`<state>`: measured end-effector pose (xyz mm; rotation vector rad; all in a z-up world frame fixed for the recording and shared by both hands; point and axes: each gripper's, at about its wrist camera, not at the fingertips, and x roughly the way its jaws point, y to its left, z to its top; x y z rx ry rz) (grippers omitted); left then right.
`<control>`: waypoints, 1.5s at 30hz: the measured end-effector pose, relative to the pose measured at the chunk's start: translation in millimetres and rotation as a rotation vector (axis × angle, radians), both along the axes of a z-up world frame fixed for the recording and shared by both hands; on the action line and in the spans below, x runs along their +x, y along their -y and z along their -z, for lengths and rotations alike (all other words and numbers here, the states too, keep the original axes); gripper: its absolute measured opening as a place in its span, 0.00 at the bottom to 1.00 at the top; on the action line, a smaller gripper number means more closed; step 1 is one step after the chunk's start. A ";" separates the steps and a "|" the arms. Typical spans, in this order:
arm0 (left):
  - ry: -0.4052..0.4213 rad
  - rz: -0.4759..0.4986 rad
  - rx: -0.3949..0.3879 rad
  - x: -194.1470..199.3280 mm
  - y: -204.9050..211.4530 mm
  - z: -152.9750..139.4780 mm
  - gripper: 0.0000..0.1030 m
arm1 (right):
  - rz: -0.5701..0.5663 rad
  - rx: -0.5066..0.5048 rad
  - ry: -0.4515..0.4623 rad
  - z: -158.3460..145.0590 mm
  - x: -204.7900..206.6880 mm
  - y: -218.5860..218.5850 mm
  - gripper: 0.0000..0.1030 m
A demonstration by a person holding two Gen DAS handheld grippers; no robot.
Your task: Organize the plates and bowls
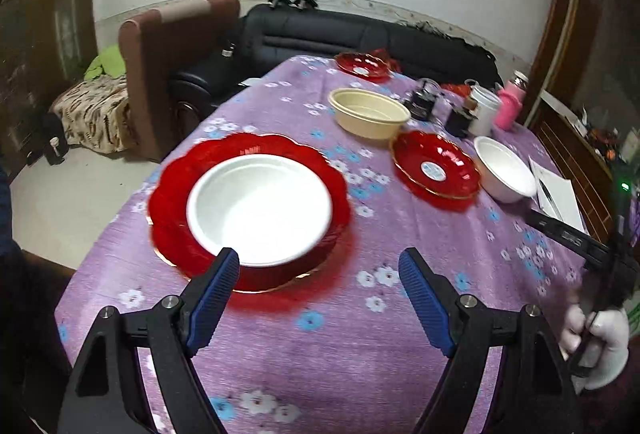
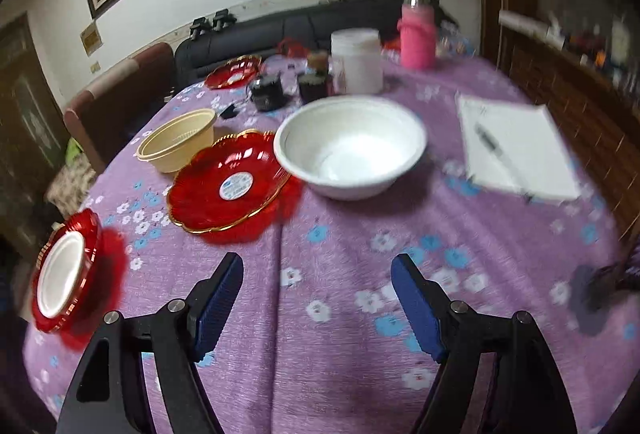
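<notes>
A white bowl [image 1: 260,208] sits on a red scalloped plate [image 1: 176,190] near my left gripper [image 1: 320,262], which is open and empty just in front of it. A second red plate [image 1: 436,164] with a sticker lies further right, beside another white bowl [image 1: 506,170] and a cream bowl [image 1: 368,112]. A third red plate [image 1: 362,65] lies at the far edge. My right gripper [image 2: 318,266] is open and empty, short of the stickered red plate [image 2: 230,186] and the white bowl [image 2: 350,144]. The cream bowl [image 2: 178,140] and the plate with bowl [image 2: 66,270] also show there.
The table has a purple flowered cloth [image 1: 360,334]. At the back stand a white tub [image 2: 356,60], a pink bottle [image 2: 416,34] and small dark jars [image 2: 268,90]. A notepad with a pen [image 2: 516,150] lies at the right. Sofas stand behind the table.
</notes>
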<state>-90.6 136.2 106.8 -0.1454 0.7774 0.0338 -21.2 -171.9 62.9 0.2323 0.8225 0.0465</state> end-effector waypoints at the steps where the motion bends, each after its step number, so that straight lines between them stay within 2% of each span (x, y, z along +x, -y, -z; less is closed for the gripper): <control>1: -0.002 0.002 0.001 0.8 2.2 0.2 0.79 | -0.002 0.027 -0.011 5.0 4.3 -0.6 0.76; 7: -0.006 -0.033 0.016 4.3 -1.1 -1.2 0.79 | 0.024 0.165 -0.036 28.5 33.5 -4.1 0.71; 14: -0.030 -0.047 -0.024 18.6 -5.8 4.7 0.79 | 0.087 0.231 -0.034 36.0 46.4 22.0 0.71; 19: -0.042 -0.017 -0.028 27.7 12.0 9.9 0.79 | 0.068 0.252 -0.065 43.4 66.5 10.6 0.70; 21: -0.057 0.004 -0.016 30.0 20.8 13.5 0.79 | 0.058 0.246 -0.072 46.3 78.8 -0.1 0.65; 24: -0.068 0.018 0.008 31.3 28.6 16.6 0.79 | 0.053 0.268 -0.094 58.0 99.7 -12.0 0.47; 26: -0.077 0.017 0.010 32.8 30.6 18.6 0.79 | 0.055 0.246 -0.066 59.3 105.3 -17.2 0.33; 29: -0.083 0.015 0.014 33.4 32.3 20.6 0.79 | -0.002 0.249 -0.059 62.6 109.2 -22.3 0.18; 38: -0.093 0.031 0.017 34.6 39.0 21.0 0.79 | -0.105 0.327 -0.125 59.0 79.0 -10.9 0.18; 45: -0.074 0.074 0.027 48.5 53.3 11.3 0.79 | -0.124 0.274 -0.131 60.5 60.5 -0.6 0.18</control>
